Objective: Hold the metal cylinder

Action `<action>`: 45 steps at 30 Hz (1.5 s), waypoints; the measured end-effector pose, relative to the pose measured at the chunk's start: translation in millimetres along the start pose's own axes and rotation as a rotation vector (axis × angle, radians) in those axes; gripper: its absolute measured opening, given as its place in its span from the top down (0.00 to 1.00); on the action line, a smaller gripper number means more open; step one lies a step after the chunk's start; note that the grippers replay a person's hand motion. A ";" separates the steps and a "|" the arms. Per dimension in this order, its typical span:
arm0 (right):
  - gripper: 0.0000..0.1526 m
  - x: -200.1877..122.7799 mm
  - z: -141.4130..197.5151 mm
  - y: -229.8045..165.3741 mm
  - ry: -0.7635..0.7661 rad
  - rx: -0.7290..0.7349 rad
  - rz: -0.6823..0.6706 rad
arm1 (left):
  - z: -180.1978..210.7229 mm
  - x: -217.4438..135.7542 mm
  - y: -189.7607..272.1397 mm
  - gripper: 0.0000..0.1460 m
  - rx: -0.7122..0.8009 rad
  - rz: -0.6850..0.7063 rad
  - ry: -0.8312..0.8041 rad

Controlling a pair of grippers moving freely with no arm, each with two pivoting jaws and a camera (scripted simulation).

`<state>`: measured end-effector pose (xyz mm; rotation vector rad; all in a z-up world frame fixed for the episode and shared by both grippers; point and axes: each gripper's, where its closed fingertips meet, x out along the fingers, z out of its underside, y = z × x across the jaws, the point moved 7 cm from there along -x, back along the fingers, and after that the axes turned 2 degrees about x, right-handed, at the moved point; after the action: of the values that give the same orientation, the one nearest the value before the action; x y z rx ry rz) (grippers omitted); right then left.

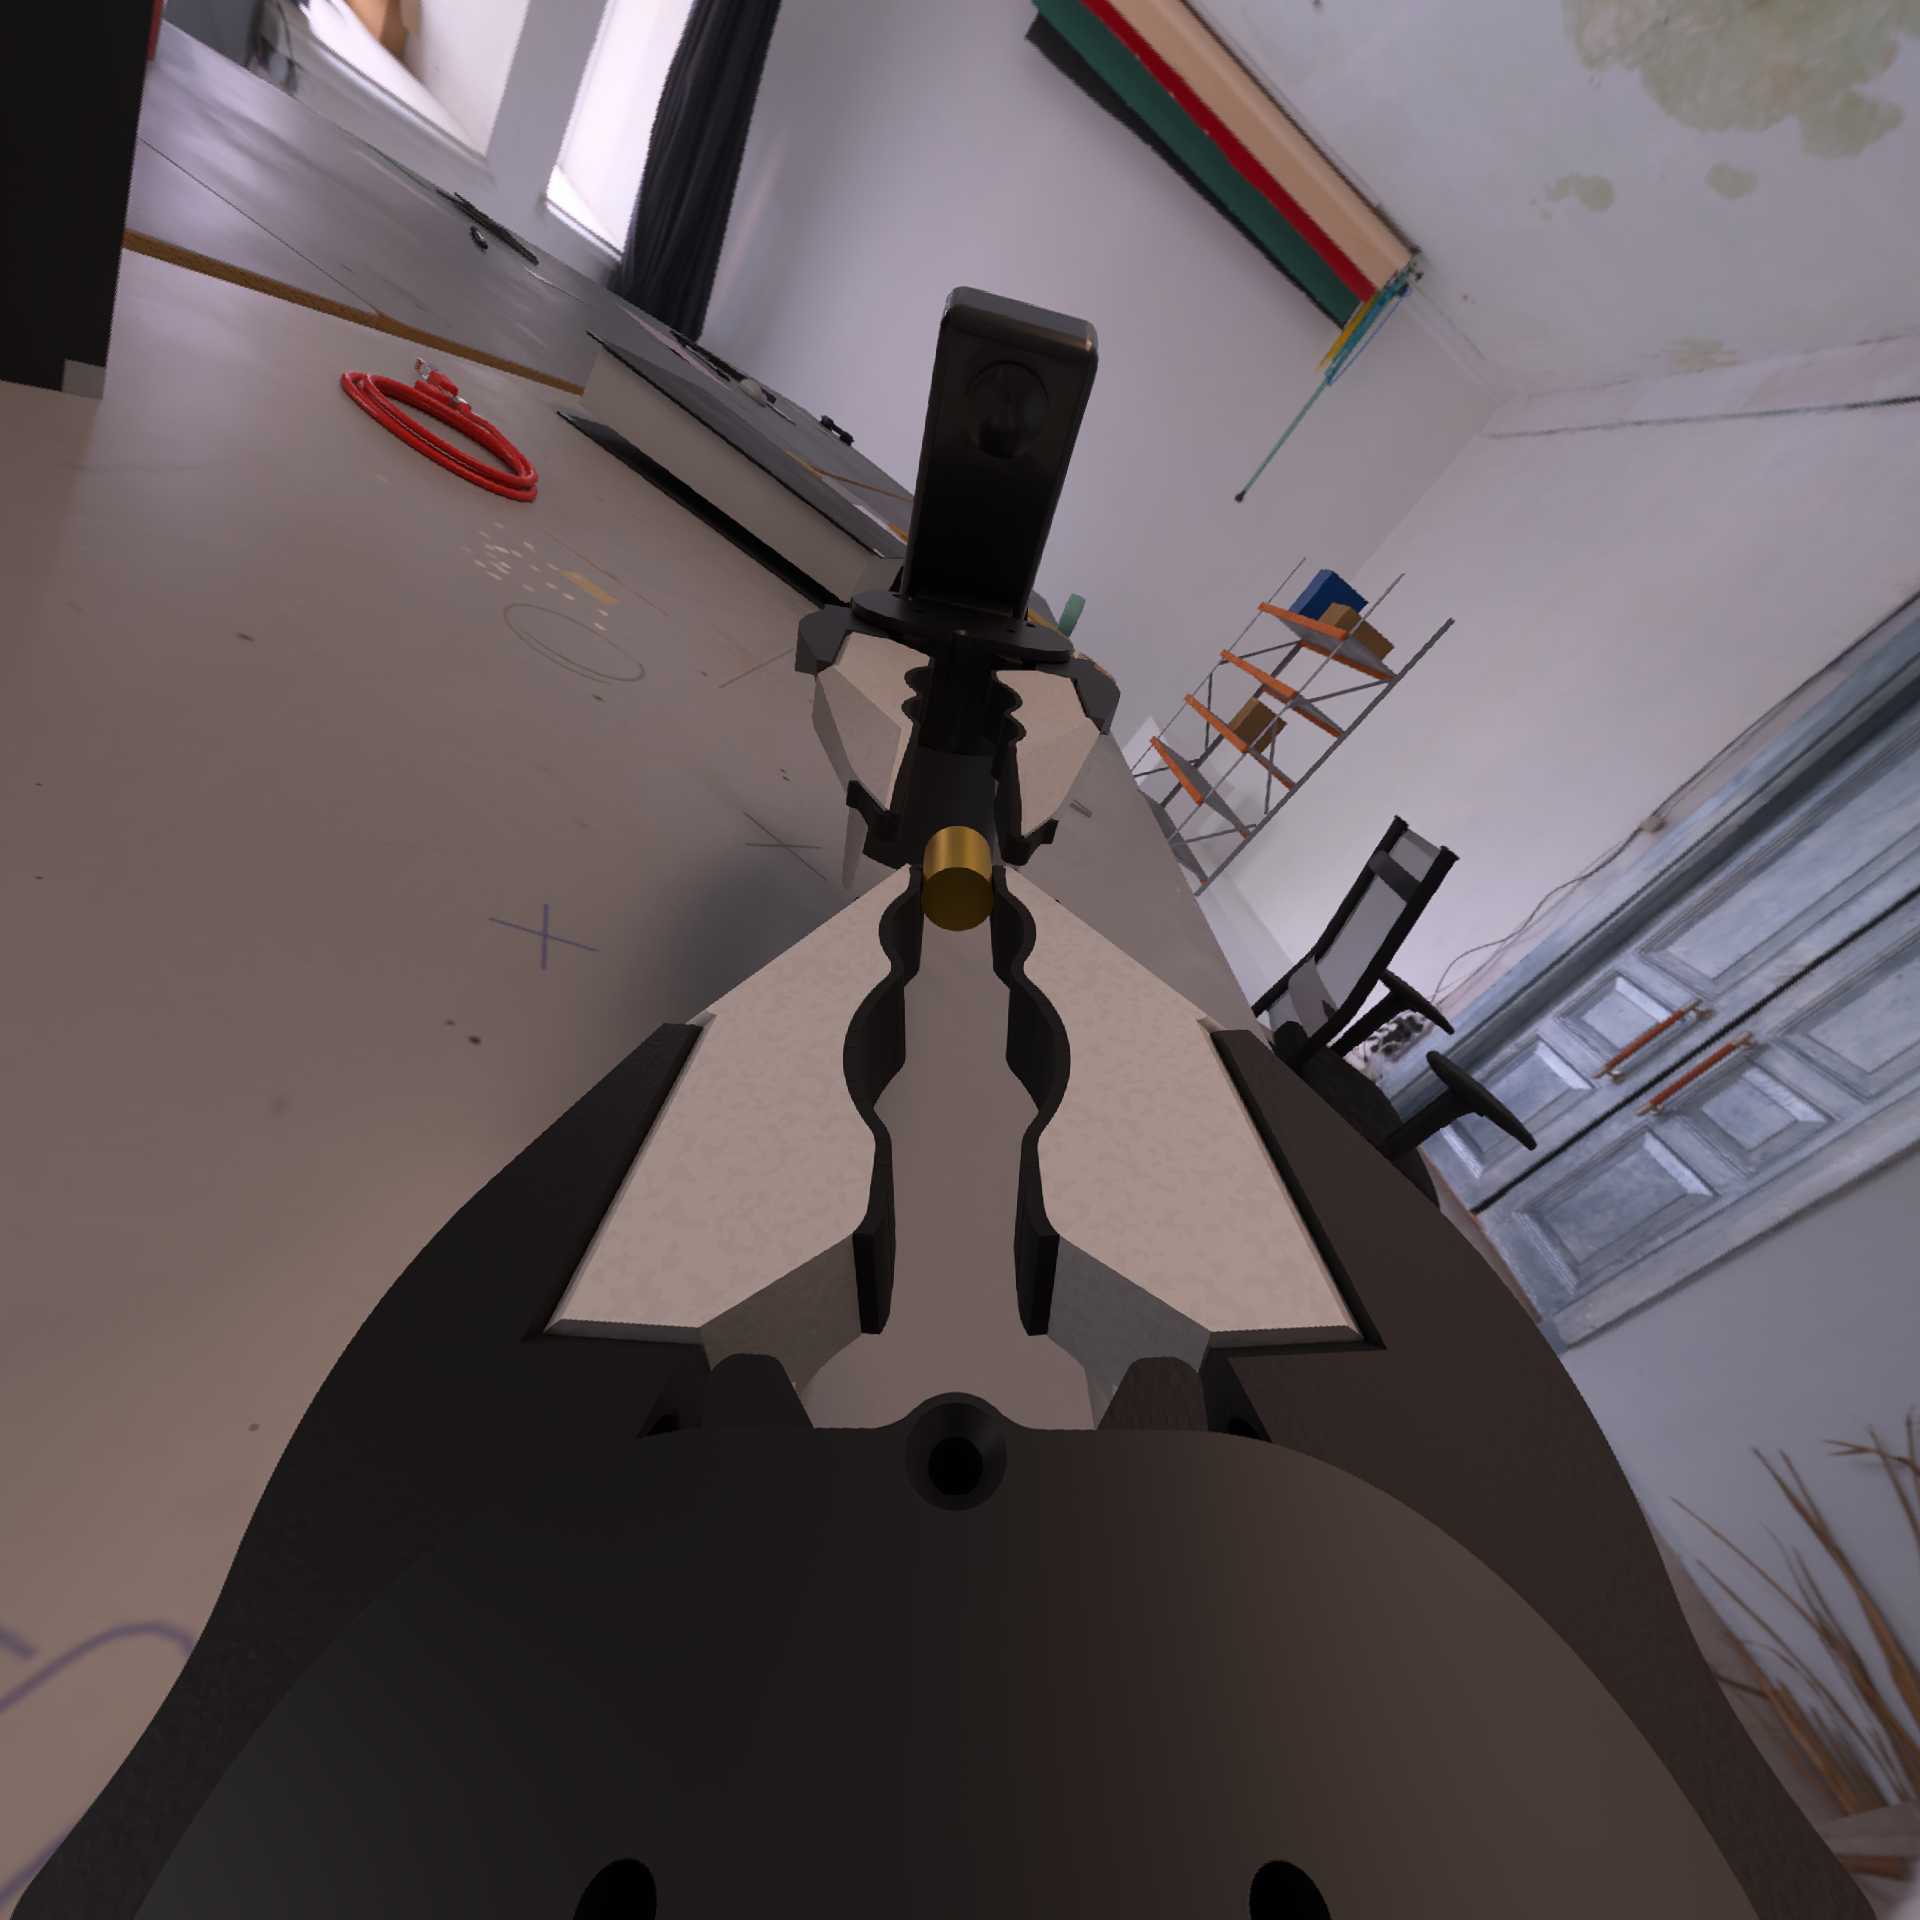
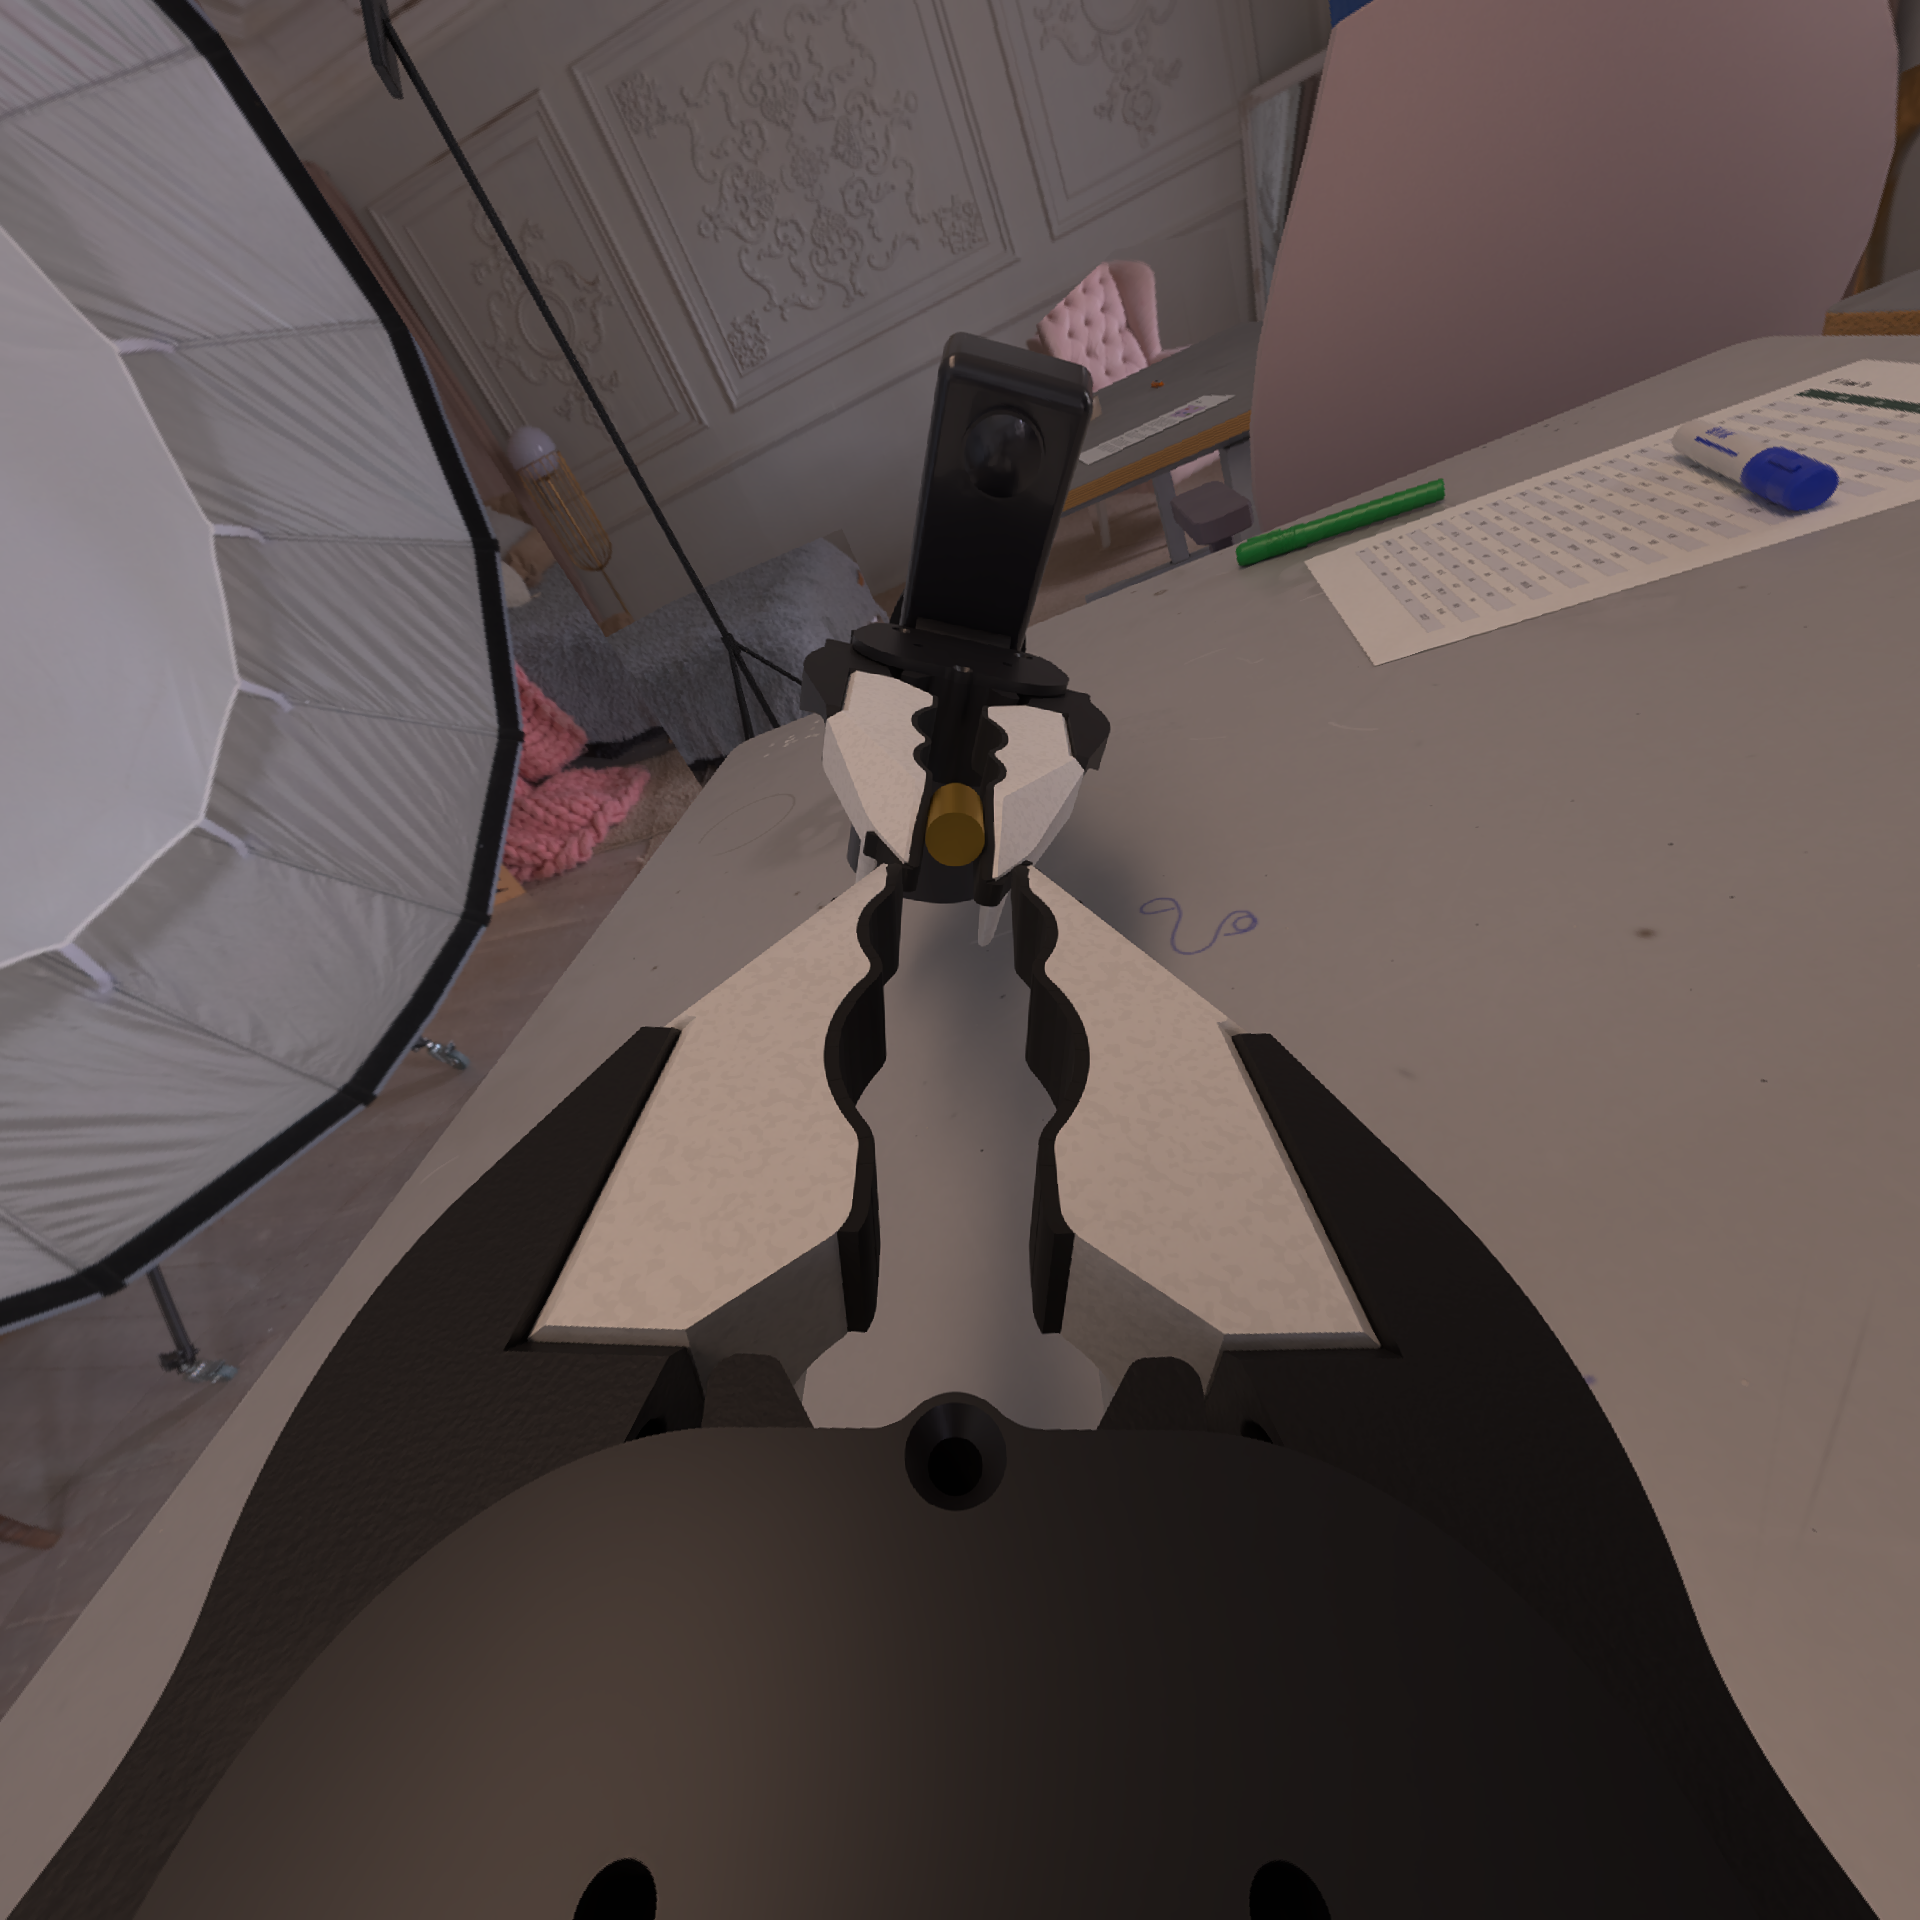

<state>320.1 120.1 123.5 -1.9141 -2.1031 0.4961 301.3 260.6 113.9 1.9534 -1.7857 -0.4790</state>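
i am pinching the cylinder with my left gripper, whose jaws are drawn nearly together, taking it only at their very tips. the cylinder is lying along the line of the fingers, one flat end facing back toward me, and it seems to be hanging above the counter rather than resting on it.

my right gripper is pointing nose to nose at the left one. its jaws are standing a little apart, wider than the cylinder, and are gripping nothing. from that side the cylinder is sitting just beyond their tips, between the left fingers.

i am judging the cylinder to be short, solid, brass-coloured metal: stiff, not fragile, and heavy for its size. its skin is looking smooth and polished, so i am expecting it to be slippery. since i am touching it only along its rounded sides, it could roll or slide out endways if the grip is loosening or tilting.

the better hold, i am thinking, is across the round sides near the middle of its length, seated deeper in one of the scalloped hollows of the pads and not out at the tips. if the right jaws are joining in, the free end nearest them is the place to close on.
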 end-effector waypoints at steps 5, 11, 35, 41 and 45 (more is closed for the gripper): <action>0.88 0.2 0.6 0.5 0.003 0.004 -0.004 | 0.0 -0.2 0.8 0.92 0.017 -0.007 -0.005; 0.89 0.0 0.6 0.8 0.006 0.016 -0.015 | -0.7 -0.4 2.5 0.92 0.028 -0.008 -0.010; 0.78 -7.3 0.3 9.2 -0.055 -0.296 0.250 | -2.4 -10.2 -18.1 0.92 -0.206 -0.127 0.160; 0.68 1.6 6.3 11.4 -0.117 -0.425 0.339 | 0.9 -14.7 -24.7 0.92 -0.299 -0.219 0.207; 0.64 8.5 11.9 14.7 -0.161 -0.450 0.370 | 3.8 -17.4 -28.4 0.92 -0.344 -0.263 0.233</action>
<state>327.7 128.7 106.3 -2.6236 -2.0947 0.2643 321.2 279.3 94.6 1.9131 -1.2200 -0.5750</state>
